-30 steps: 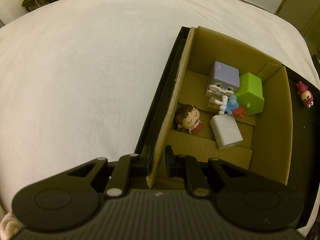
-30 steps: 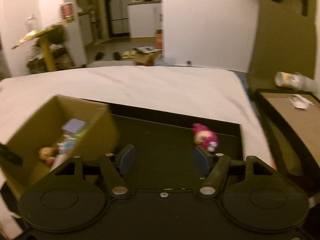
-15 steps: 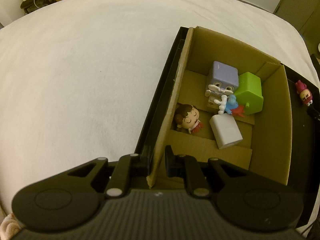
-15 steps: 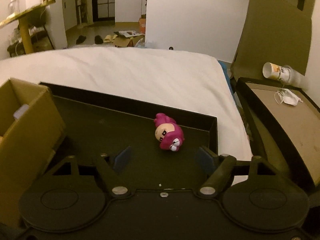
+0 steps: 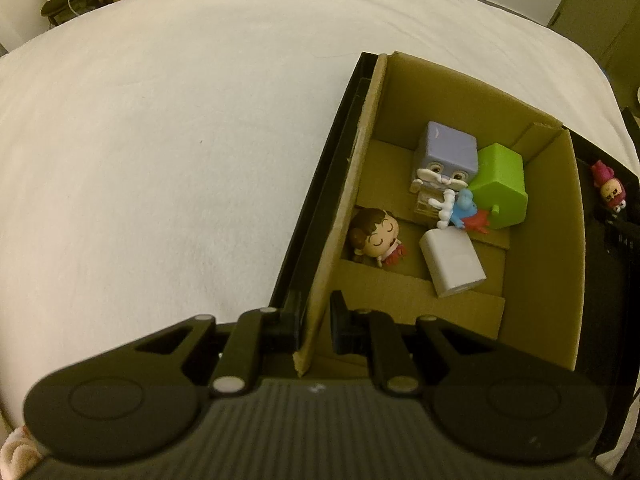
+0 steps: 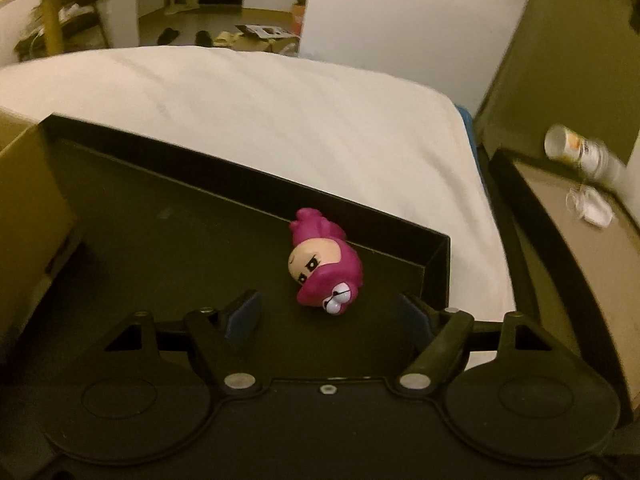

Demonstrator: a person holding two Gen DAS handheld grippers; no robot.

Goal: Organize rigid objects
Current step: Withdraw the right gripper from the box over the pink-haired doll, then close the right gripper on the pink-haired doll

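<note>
A cardboard box (image 5: pixel 540 264) stands in a black tray (image 6: pixel 168 216) on a white bed. In it lie a purple cube rabbit figure (image 5: pixel 446 156), a green block (image 5: pixel 500 186), a small blue and red toy (image 5: pixel 466 212), a white adapter (image 5: pixel 452 266) and a brown-haired doll (image 5: pixel 374 236). My left gripper (image 5: pixel 316 320) is shut on the box's left wall (image 5: pixel 344 216). A pink figure (image 6: pixel 324 268) lies on its side on the tray floor, also seen in the left wrist view (image 5: pixel 610 190). My right gripper (image 6: pixel 330 312) is open just in front of it, one finger at each side.
The tray's far wall and right corner (image 6: pixel 436 252) stand right behind the pink figure. The box's side (image 6: pixel 28 208) is at the left of the right wrist view. A bedside table (image 6: pixel 580 240) with a lying bottle (image 6: pixel 580 152) stands at the right.
My right gripper has moved forward and down toward the pink figure, which now lies close between the open fingers. The left gripper and box have stayed still.
</note>
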